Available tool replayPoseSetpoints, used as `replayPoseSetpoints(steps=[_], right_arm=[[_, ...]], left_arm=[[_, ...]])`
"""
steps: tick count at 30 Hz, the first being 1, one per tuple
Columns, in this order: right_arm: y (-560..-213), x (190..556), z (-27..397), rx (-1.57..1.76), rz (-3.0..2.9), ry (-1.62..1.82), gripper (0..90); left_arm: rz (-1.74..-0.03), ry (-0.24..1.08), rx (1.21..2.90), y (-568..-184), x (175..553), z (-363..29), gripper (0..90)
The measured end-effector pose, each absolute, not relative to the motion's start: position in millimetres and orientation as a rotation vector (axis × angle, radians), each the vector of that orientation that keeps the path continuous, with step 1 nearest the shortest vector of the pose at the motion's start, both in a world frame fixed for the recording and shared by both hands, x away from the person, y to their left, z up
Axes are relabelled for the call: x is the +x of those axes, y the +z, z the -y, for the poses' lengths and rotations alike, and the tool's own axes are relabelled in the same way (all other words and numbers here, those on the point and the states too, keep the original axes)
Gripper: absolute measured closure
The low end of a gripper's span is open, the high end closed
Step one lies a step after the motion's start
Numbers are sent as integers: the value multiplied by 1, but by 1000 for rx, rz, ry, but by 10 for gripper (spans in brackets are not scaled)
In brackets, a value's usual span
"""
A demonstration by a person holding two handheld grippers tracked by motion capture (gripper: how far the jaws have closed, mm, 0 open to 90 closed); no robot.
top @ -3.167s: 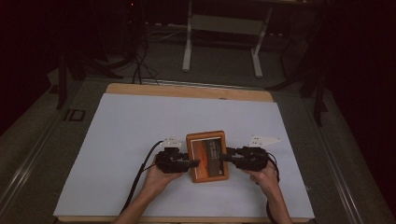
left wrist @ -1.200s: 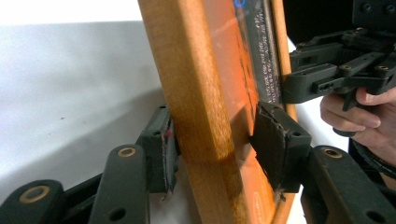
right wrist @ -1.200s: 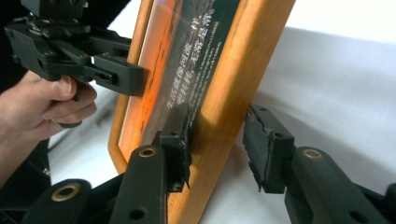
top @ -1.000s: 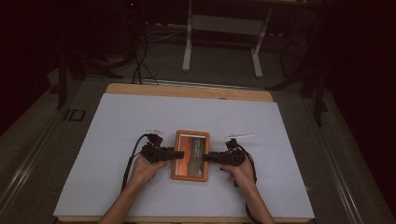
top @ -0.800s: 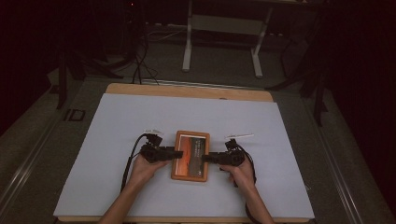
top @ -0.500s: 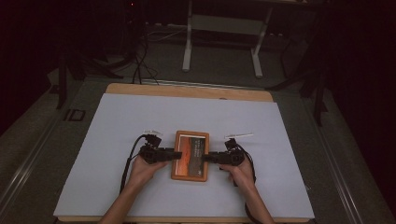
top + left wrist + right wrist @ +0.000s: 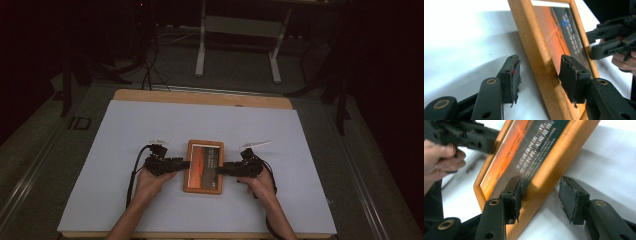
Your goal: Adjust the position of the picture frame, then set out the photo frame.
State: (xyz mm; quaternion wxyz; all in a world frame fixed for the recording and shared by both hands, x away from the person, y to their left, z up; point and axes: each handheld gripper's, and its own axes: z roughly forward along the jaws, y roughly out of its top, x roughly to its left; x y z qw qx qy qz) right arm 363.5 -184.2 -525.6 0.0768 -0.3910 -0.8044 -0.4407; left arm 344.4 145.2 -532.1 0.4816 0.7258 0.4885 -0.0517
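A wooden picture frame [image 7: 203, 166] with an orange and dark print lies flat on the white table cover [image 7: 115, 150]. My left gripper [image 7: 184, 164] straddles its left edge. In the left gripper view one pad [image 7: 571, 75] rests over the frame [image 7: 541, 57] and the other pad [image 7: 512, 72] stands off it; these jaws have just been closing. My right gripper [image 7: 222, 170] straddles the right edge. Its one pad [image 7: 514, 192] sits over the glass of the frame [image 7: 549, 152] and the outer pad [image 7: 571, 197] is apart from the wood; these jaws have just been opening.
The white cover reaches to a wooden table edge [image 7: 200, 97] at the back. Beyond it stand the white legs of a stand [image 7: 202, 40] and dark cables [image 7: 150, 65] on the floor. Black cables trail from both grippers toward the near edge.
Since the earliest frame the picture frame and both grippers have shifted a little to the left. Over the last second nothing visibly moves in the high view.
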Motion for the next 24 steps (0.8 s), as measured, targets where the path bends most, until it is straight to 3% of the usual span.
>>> replayPoseSetpoints(steps=[13,24], right_arm=[[-497,357,208,-1263,2515,-1465,522],[-491,350,191,-1217,2661,-1478,560]], left_arm=[[-1182,-29,1721,-515,333,-157,504],[-1186,13,1693,-506,330,-165,501]])
